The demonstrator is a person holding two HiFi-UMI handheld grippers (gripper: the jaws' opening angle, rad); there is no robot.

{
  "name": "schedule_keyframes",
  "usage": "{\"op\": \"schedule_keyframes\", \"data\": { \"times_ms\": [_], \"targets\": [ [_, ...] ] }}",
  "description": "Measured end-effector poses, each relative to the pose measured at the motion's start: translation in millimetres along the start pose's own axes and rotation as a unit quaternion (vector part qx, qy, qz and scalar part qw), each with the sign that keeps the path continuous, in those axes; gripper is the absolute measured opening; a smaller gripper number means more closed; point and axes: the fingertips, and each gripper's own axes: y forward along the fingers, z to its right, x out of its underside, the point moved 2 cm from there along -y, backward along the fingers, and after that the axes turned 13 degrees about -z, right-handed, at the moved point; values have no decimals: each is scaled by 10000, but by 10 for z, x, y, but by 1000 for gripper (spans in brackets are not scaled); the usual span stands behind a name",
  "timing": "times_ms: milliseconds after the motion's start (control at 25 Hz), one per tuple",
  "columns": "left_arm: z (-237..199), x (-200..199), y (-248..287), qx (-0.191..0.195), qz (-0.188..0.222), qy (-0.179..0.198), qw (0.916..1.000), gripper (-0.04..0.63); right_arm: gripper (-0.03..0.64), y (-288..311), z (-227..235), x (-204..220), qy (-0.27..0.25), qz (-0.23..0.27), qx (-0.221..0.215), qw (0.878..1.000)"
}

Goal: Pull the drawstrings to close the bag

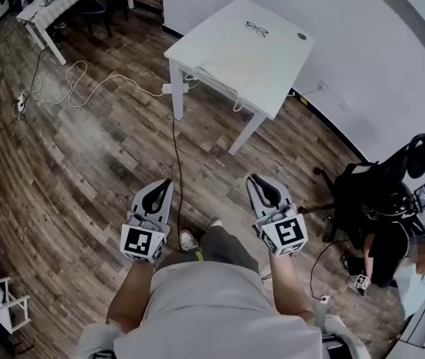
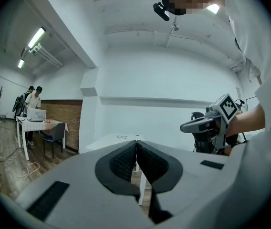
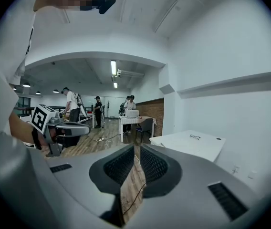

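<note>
Floorboards [image 1: 108, 163] lie beneath left gripper [image 1: 166, 184], clenched empty, and right gripper [image 1: 256, 179], seemingly parted a crack.

Shirt [image 1: 212, 313]: was pale grey, short-sleeved.
Trousers [image 1: 224, 245]: were dark olive (shoes [image 1: 188, 240] white).
Left gripper [image 1: 167, 182], right gripper [image 1: 254, 177]: were grey, black-padded.

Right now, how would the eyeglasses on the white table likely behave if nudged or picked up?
The eyeglasses look thin-framed, so probably light and easily slid across the smooth white table. Their slim frame suggests they are fragile; a firm squeeze might bend them. Lying flat, they seem unlikely to roll.
</note>
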Motion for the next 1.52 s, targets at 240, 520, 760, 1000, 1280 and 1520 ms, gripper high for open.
{"op": "schedule_keyframes", "data": {
  "times_ms": [240, 520, 760, 1000, 1280, 1520],
  "targets": [
    [-169, 65, 234, 76, -184, -70, 9998, 18, 48, 378, 140, 61, 80, -250, -139, 9996],
    [-524, -47, 1076, 95, -338, 49, 9994, 18, 48, 1169, 798, 87, 194, -486, -304, 9982],
    [-875, -391, 2084, 10, -527, 193, 9984, 18, 49, 1875, 1523, -48, 234, -579, -608, 9962],
    [-1079, -741, 2853, -150, -499, 327, 9981, 18, 49, 2395, 2071, -171, 180, -562, -949, 9937],
    [-1379, -824, 3101, -511, -618, 277, 9964, 18, 49, 2761, 2308, -255, 220, -590, -1130, 9916],
    [-1700, -887, 3285, -608, -608, 315, 9958, 18, 62, 2941, 2283, -258, 356, -745, -1042, 9911]
  ]
}}
